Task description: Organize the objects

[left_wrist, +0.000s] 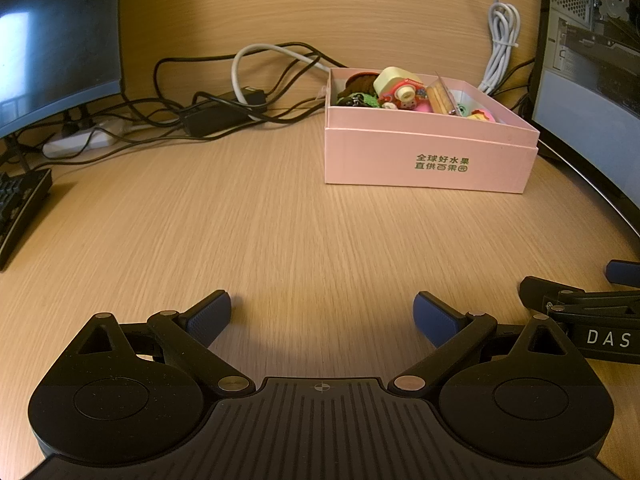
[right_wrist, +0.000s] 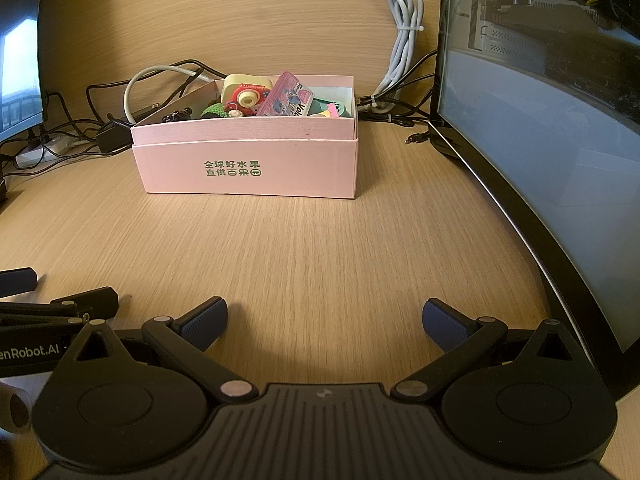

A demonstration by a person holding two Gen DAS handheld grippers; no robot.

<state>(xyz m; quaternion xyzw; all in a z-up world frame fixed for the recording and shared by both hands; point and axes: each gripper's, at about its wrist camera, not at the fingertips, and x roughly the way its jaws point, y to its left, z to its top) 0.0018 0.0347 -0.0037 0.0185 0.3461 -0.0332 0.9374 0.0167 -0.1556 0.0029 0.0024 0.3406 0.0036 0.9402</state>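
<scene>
- Blue-padded fingers (left_wrist: 210, 314) of the left hand-held gripper (left_wrist: 322, 312) stand spread wide with nothing between them, low over bare worktop (left_wrist: 280, 240) and pointing level toward the back wall.
- Right hand-held gripper (right_wrist: 324, 318) is in the same pose, released and empty, side by side with the left one; each camera catches the other's black linkage only at its frame edge, cut off.
- Ahead of the right hand-held gripper and slightly to its left, well apart from both, sits the pink box (right_wrist: 248, 168) with green printed characters on its front wall; from the left hand-held gripper it lies ahead and to the right.
- Its long axis runs across the right view, broad printed side facing the hand-held grippers.
- Inside, small things are heaped: a yellow toy camera (right_wrist: 244, 94), a pink patterned packet (right_wrist: 286, 98) leaning upright, something green and knitted (right_wrist: 214, 111); the rest are too jumbled to name.
- Beyond the box, black and white cables (left_wrist: 224, 96) tangle against the wall, and a coiled white cable (right_wrist: 406, 36) hangs there.
- A dark monitor (right_wrist: 540, 140) fills the far right; a keyboard (left_wrist: 20, 208) is cut off at left.
</scene>
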